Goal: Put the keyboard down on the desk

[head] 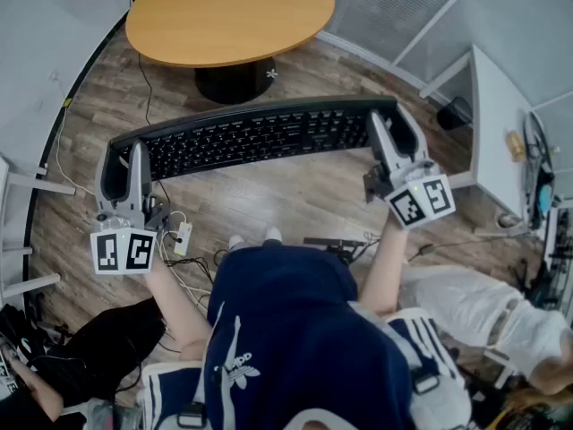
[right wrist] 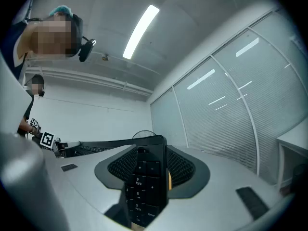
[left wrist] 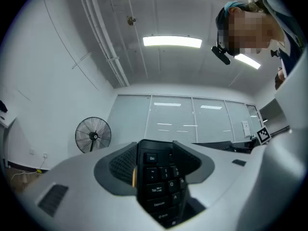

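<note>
1. Item: keyboard [head: 260, 133], black, full length. It is carried in the air above the wood floor [head: 295, 195], spanning both grippers and touching no surface.
2. Left gripper [head: 121, 170]: jaws clamped across the keyboard's Esc and Tab end.
3. Right gripper [head: 394, 137]: jaws clamped across the number-pad end.
4. Candidate surfaces: round wooden table [head: 228, 12] ahead and white desk [head: 497, 124] to the right. Both are well apart from the keyboard.
5. Risk, probable: each grip takes only a short end, so if one hand drops or leads, the board twists and may slip from the pads.
6. Risk: opening one claw before the board rests flat lets that end fall.
7. Risk: loose cables [head: 179, 240] lie near the feet and could trip the person walking to a surface.
8. Risk: the pads press on keys, so caps may pop off.
</note>
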Tool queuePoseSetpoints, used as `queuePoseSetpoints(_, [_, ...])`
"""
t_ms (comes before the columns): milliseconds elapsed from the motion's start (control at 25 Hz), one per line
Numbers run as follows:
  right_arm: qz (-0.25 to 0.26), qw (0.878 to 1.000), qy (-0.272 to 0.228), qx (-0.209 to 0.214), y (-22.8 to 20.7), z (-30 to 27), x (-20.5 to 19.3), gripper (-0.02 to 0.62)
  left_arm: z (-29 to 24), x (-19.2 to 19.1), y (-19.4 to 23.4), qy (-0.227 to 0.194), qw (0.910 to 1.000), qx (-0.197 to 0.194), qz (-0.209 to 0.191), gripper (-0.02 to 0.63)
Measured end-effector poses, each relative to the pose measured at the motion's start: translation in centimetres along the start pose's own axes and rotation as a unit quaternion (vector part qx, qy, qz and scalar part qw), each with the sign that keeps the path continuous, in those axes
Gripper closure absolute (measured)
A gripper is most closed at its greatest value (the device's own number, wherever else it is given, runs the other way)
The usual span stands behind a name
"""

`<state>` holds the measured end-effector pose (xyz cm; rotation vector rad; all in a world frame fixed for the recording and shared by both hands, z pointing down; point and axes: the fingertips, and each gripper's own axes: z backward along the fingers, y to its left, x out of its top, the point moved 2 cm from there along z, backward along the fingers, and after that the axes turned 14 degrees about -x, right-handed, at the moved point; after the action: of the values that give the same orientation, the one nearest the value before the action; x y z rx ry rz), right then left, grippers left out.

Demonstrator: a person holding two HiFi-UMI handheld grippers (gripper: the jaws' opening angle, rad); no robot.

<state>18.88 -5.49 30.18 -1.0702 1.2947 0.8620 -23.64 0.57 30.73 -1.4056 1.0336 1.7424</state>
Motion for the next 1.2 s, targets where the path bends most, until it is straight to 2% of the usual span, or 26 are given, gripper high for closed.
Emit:
queuePoseSetpoints(240, [-0.008,1.000,0.009,0.009,0.2,-0.1,0.7,0.410,0.2,1.0,-0.5,0.004,1.0000,0.006,-0.004,0.376])
queuePoseSetpoints(360, [-0.026,1.000,0.009,0.004,-0.5,0.2,0.3,0.410,0.2,1.2,-0.7,0.005,1.0000,0.005,-0.002,0.377])
queuePoseSetpoints(560, [-0.026,1.000,0.008,0.006,-0.3,0.1,-0.3,0.410,0.6,0.8,-0.4,0.004,0.9999,0.010,0.000,0.376])
queuePoseSetpoints(840, [-0.024,1.000,0.000,-0.001,0.0,0.5,0.2,0.411,0.2,0.5,0.0,-0.006,1.0000,-0.006,0.000,0.376])
queuePoseSetpoints(1200, [-0.033,0.999,0.018,0.012,-0.2,-0.4,0.1,0.410,0.7,0.9,-0.5,0.010,0.9998,0.017,0.004,0.377])
